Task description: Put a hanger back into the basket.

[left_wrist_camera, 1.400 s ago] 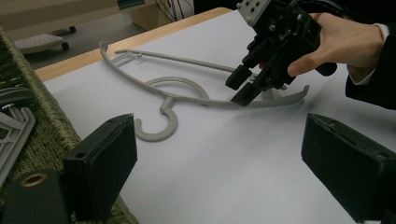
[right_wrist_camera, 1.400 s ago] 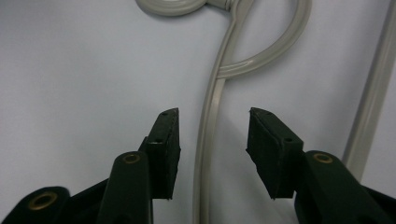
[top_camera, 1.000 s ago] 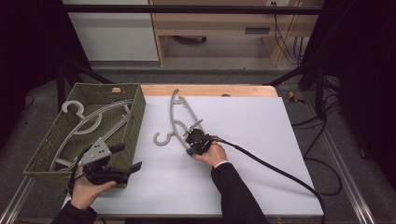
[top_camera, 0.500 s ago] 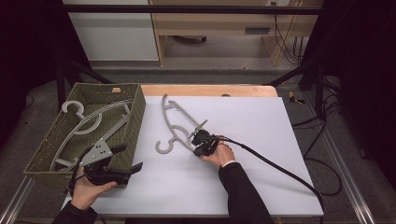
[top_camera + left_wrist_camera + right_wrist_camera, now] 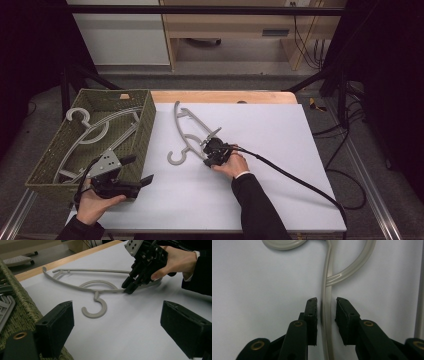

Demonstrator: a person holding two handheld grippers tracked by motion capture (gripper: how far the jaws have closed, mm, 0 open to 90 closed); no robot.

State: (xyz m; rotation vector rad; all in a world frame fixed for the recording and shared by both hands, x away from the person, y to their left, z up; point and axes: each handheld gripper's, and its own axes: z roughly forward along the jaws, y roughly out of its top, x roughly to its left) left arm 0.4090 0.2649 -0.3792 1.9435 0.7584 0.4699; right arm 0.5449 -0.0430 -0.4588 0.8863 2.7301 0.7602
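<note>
I have the right gripper [image 5: 210, 152] down on the white table sheet [image 5: 280, 150], its black jaws set either side of one thin arm of the pale grey plastic clothes hanger [image 5: 186, 135] that lies flat there. In the right gripper view that arm [image 5: 326, 315] runs up between the two pads with a slim gap on each side, so the pads are not pressing on it; the jaws have just been opening a little, and the hanger rests loose between them. The hanger lies near the middle of the sheet, its hook [image 5: 95, 308] pointing toward my side, just to the right of the woven olive-green basket [image 5: 142, 137]. Two more grey hangers [image 5: 95, 132] lie inside that basket. My left gripper [image 5: 137, 172] sits low at the near left corner of the table, close against the basket's front right corner, its jaws spread wide with nothing between them; from its own view I look across bare sheet at the hanger and the right gripper [image 5: 130, 287] beyond.
</note>
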